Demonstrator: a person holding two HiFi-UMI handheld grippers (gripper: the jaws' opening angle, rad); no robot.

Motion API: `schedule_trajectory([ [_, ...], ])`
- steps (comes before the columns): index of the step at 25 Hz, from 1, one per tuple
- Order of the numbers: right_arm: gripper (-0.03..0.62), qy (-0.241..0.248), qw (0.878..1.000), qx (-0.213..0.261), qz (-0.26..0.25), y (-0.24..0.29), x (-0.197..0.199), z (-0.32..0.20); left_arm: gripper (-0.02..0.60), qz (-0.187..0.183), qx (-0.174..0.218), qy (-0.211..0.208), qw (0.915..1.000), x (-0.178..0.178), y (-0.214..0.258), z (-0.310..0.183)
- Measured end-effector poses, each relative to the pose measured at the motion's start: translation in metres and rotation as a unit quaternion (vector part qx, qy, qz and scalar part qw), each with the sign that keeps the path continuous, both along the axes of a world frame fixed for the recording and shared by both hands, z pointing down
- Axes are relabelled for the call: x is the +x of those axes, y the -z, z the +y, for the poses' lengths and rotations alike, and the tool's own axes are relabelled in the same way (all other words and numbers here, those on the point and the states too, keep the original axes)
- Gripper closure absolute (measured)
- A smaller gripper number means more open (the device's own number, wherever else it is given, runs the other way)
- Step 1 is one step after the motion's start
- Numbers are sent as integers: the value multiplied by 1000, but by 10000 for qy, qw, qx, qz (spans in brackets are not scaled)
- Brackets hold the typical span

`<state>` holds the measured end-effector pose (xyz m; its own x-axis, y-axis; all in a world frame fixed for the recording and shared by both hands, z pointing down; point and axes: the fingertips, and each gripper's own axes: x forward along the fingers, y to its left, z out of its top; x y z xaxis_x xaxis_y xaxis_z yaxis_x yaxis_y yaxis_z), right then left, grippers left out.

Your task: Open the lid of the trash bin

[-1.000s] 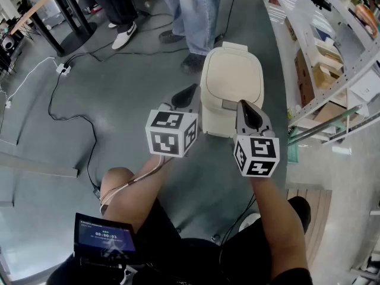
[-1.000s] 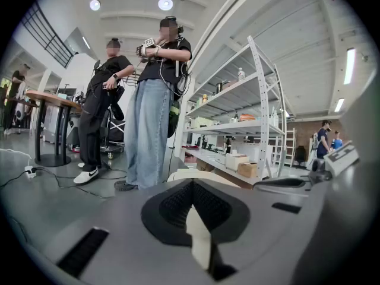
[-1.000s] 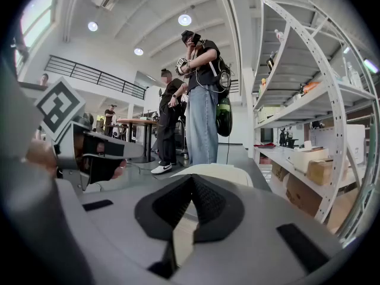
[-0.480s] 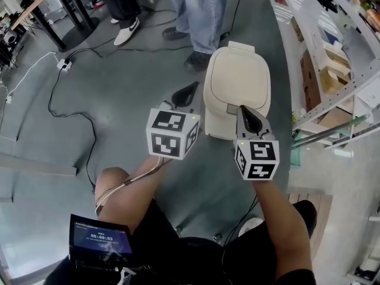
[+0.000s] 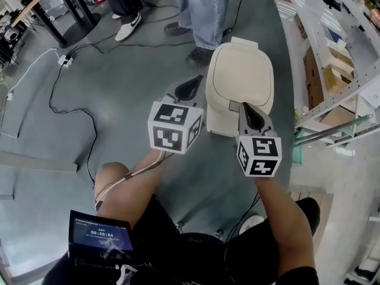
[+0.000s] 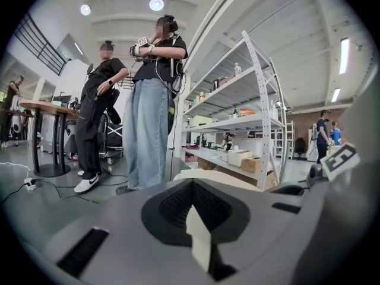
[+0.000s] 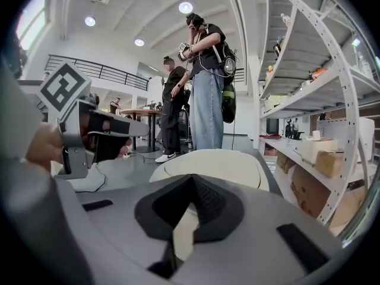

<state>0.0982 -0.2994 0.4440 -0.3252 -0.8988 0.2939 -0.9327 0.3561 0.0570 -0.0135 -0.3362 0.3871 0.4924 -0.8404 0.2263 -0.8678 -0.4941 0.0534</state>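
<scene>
Since a second ago both grippers have come only a little forward. The left gripper (image 5: 190,88) is now beside the left wall of the trash bin (image 5: 221,119), and the right gripper (image 5: 250,114) is over its front right corner. The bin stands on the floor (image 5: 119,100), just in front of the person who holds the grippers, and two other people stand behind it. Its cream lid (image 5: 240,67) lies flat and closed.

The left gripper has its jaws pressed together at the tips and holds nothing; only a strip of the bin shows through the slit lower down. The right gripper is the same, with tips together and nothing pinched, and it looks across the top of the lid (image 7: 208,162).

I judge this to be the approach step, because the lid is not yet touched. The small tab (image 5: 231,106) at the front edge of the lid seems to be the place to catch. The next move probably needs the right gripper to come left to this tab, get under or onto it, and lift toward the hinge at the back.
</scene>
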Motion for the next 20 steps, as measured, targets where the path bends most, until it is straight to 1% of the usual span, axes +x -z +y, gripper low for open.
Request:
schedule_trajectory([
  [5, 589, -9, 10000, 3, -13, -2, 1, 1, 584, -106, 52, -8, 9999, 1, 2, 3],
  [13, 589, -28, 9999, 57, 119, -3, -1, 3, 584, -129, 88, 7, 9999, -3, 6, 8],
  [20, 589, -112, 9998, 145, -19, -4, 3, 4, 584, -153, 106, 86, 9998, -9, 10, 8],
])
